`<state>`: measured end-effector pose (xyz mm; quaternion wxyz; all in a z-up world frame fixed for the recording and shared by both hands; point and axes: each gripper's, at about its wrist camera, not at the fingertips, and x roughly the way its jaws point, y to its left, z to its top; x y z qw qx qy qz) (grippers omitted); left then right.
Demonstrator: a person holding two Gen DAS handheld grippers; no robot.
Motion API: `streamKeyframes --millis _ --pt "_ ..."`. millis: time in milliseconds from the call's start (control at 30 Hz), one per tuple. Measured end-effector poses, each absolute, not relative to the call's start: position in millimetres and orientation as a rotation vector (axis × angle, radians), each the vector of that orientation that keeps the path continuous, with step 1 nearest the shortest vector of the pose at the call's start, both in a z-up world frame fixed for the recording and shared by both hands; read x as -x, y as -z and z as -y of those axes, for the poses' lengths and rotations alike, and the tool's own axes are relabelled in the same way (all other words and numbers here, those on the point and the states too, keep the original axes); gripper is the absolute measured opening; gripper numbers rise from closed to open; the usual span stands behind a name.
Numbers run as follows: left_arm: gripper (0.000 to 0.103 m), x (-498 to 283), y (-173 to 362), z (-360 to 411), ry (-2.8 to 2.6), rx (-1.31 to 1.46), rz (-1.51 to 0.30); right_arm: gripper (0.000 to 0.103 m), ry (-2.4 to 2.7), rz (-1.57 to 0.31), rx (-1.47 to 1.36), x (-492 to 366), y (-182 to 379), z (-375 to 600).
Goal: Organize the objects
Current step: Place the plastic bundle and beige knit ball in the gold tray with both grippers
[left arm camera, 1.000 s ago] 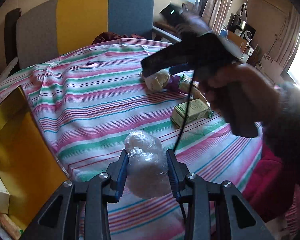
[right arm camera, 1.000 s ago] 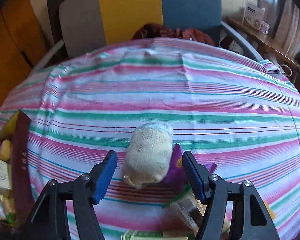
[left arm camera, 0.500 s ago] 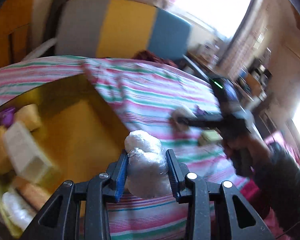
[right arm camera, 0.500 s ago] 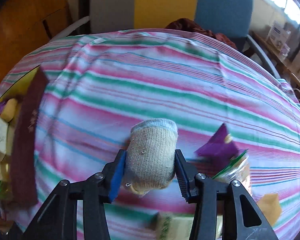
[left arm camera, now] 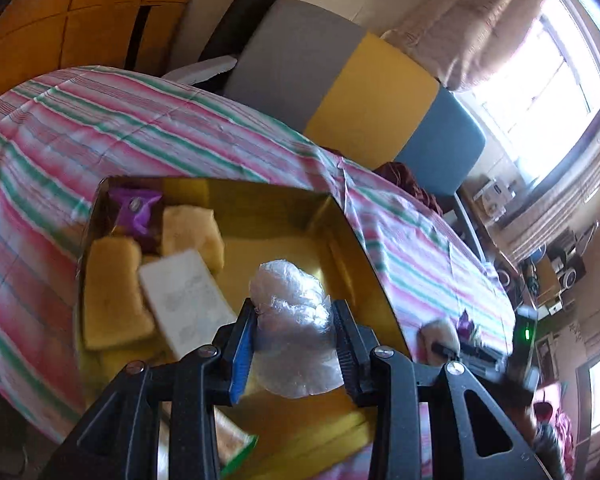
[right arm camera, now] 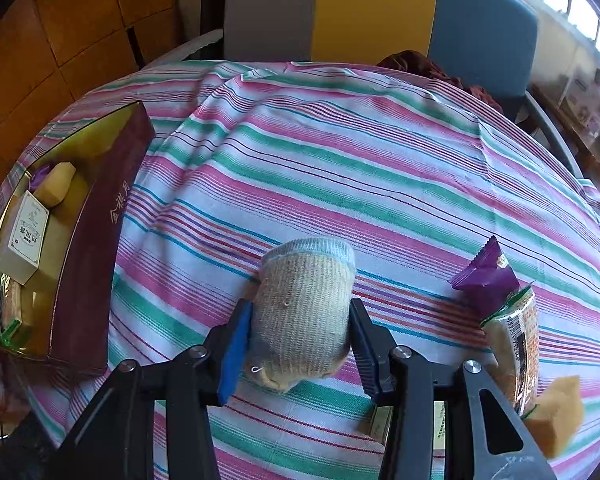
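Crinkly plastic bundle (left arm camera: pixel 296 328) pinched in left tool (left arm camera: pixel 294 350) — ribbed knit sock roll (right arm camera: pixel 302 312) clamped in right tool (right arm camera: pixel 300 344).

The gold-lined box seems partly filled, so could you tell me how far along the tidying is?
Done: the box already holds sponges, a purple packet and a white carton. In hand: the left gripper carries a plastic-wrapped bundle over it; the right gripper grips a rolled sock. Left: purple packet, snack pack, sponge.

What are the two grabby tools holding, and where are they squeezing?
The left tool squeezes a crinkly clear plastic bag around its middle, over the gold box. The right tool squeezes a rolled sock by its sides.
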<state>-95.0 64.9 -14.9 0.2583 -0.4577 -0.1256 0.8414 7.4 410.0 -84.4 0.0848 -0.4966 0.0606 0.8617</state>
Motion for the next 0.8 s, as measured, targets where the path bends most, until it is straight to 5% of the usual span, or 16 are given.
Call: streamKeyframes --millis 533,800 --pt "0.039 231.3 87.3 -118.6 -2.406 1.523 0.121 0.048 -2.578 -0.179 1.477 -8.1 84.7 -411.0" --pt "0.052 240.6 83.9 -113.0 -2.383 1.526 0.146 0.048 -2.579 -0.183 1.475 -8.0 85.4 -410.5"
